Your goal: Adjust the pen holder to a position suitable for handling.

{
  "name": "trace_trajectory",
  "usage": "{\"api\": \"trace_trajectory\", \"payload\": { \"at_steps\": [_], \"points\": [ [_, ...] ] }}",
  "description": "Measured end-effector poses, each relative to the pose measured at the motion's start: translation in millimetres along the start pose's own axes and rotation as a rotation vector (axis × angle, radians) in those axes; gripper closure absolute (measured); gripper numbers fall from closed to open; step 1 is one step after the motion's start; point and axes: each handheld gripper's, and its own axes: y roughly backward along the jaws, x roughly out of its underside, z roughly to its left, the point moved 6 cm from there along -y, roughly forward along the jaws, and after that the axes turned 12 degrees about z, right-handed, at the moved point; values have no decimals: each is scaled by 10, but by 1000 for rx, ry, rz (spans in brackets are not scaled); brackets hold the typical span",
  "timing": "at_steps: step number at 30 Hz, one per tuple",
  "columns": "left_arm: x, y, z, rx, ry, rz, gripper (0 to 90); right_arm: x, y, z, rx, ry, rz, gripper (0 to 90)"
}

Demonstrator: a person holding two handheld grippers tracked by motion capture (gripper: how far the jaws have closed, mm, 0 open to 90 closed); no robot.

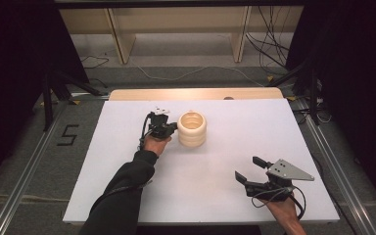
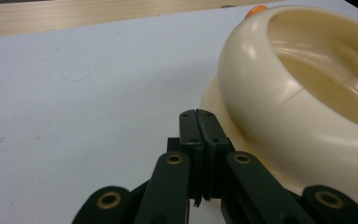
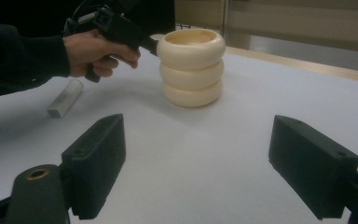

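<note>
Right gripper (image 1: 248,169), nearest, rests with jaws wide apart on nothing; left gripper (image 2: 198,116), jaws together, sits beside the ring stack (image 1: 192,129).

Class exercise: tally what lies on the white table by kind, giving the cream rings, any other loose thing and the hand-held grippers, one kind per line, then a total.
Cream rings, in one upright stack: 3
Small white cylinder, lying flat: 1
Hand-held grippers: 2, the left gripper shut beside the top ring, the right gripper open and apart
Total: 6
</note>
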Motion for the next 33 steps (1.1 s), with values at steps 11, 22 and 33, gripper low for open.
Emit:
{"api": "trace_trajectory", "payload": {
  "at_steps": [11, 22, 33],
  "points": [
    [-8, -22, -46, 6, 4, 0, 892, 0, -3, 6, -2, -1, 2, 193],
    [-24, 101, 27, -21, 30, -8, 859, 1, -1, 5, -2, -1, 1, 194],
    [29, 459, 88, 8, 57, 2, 645, 2, -4, 8, 2, -4, 3, 194]
  ]
}}
